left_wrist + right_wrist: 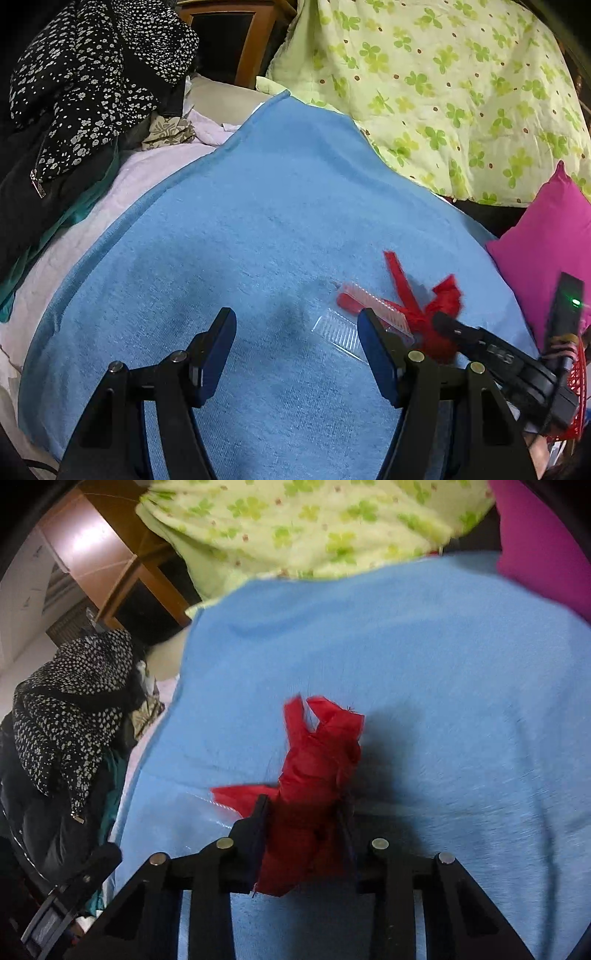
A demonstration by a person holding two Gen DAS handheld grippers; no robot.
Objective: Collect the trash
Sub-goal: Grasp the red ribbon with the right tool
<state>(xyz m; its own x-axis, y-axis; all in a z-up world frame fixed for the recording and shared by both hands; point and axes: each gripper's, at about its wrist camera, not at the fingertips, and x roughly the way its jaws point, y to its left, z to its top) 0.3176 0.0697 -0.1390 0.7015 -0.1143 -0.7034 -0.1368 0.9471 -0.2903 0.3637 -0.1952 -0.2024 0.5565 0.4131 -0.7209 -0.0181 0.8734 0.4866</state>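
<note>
A scrap of red cloth [317, 760] is pinched between the fingers of my right gripper [304, 805], just above the blue towel [424, 657]. In the left wrist view the same red cloth [439, 299] hangs at the right gripper's tip [439, 317]. A clear plastic pack with a red and pink ridged piece [354, 314] lies on the towel [240, 221], just ahead of my left gripper's right finger [376, 350]. My left gripper [295, 328] is open and empty over the towel.
A green clover-print quilt [443, 81] lies at the back right, a magenta cushion [546, 236] at the right. Black floral clothing [92, 81] is piled at the left over a pale sheet [74, 243]. A red mesh basket [578, 387] peeks in at the right edge.
</note>
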